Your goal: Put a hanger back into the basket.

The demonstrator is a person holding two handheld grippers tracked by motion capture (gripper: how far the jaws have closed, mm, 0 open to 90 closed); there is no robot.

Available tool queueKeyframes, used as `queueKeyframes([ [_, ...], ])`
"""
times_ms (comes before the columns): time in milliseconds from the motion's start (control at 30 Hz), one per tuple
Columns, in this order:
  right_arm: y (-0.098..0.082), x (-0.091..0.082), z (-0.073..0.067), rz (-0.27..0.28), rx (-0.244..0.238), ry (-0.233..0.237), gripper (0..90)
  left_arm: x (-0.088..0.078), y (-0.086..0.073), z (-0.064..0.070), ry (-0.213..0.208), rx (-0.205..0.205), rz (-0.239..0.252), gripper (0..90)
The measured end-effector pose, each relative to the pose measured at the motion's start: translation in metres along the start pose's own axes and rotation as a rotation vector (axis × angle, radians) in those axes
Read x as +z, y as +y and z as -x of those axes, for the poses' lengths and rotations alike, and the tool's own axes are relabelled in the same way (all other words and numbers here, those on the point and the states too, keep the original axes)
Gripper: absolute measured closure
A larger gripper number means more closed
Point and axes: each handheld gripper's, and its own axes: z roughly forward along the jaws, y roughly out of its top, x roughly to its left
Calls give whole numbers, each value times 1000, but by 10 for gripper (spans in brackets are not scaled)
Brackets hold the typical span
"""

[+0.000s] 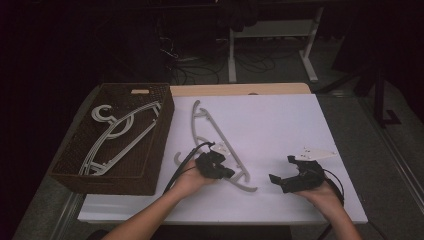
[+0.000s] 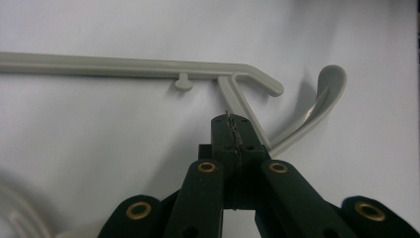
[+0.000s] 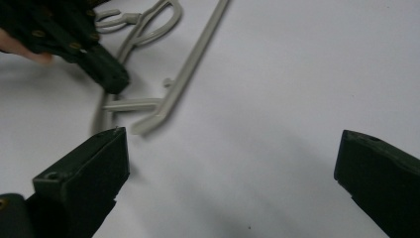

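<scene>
A grey plastic hanger [image 1: 212, 125] lies flat on the white tabletop [image 1: 280, 125], running from near the basket toward the front. My left gripper [image 1: 229, 173] is shut, jaws pressed together, and its tip sits right over a short strut at the hanger's [image 2: 124, 66] near end. I see nothing clamped between the jaws of the left gripper [image 2: 233, 121]. My right gripper [image 1: 281, 169] rests to the right, open wide, with bare table between its jaws. In the right gripper view [image 3: 233, 148] the hanger [image 3: 190, 69] and the left gripper [image 3: 111, 79] lie ahead.
A dark woven basket [image 1: 107, 180] stands at the table's left and holds several grey hangers [image 1: 120, 132]. White tabletop stretches behind and between my two hands. Beyond the table's far edge are desk legs and cables on a dark floor.
</scene>
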Motion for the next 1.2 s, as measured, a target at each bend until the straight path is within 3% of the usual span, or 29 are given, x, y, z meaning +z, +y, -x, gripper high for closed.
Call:
queueKeyframes([
  [167, 1, 2, 0, -8, -2, -4, 4, -15, -16, 1, 17, -27, 44, 892],
  [200, 1, 2, 0, -8, -2, -4, 4, -15, -16, 1, 17, -27, 44, 825],
  [233, 2, 3, 0, -15, -3, -9, 5, -19, -19, -1, 33, -40, 60, 825],
  [300, 9, 5, -2, -28, -12, -11, 73, -27, -21, -4, 54, -57, 94, 695],
  [467, 30, 19, -3, -72, -5, -24, 161, -46, -30, -7, 112, -85, 160, 506],
  [633, 58, 53, -6, -101, -6, -36, 220, -52, -35, -9, 162, -119, 201, 365],
  [1000, 126, 144, -14, -162, 6, -42, 395, -51, -40, -13, 192, -148, 237, 269],
  [1200, 147, 186, -15, -214, -8, -39, 480, -50, -41, -15, 196, -157, 241, 248],
])
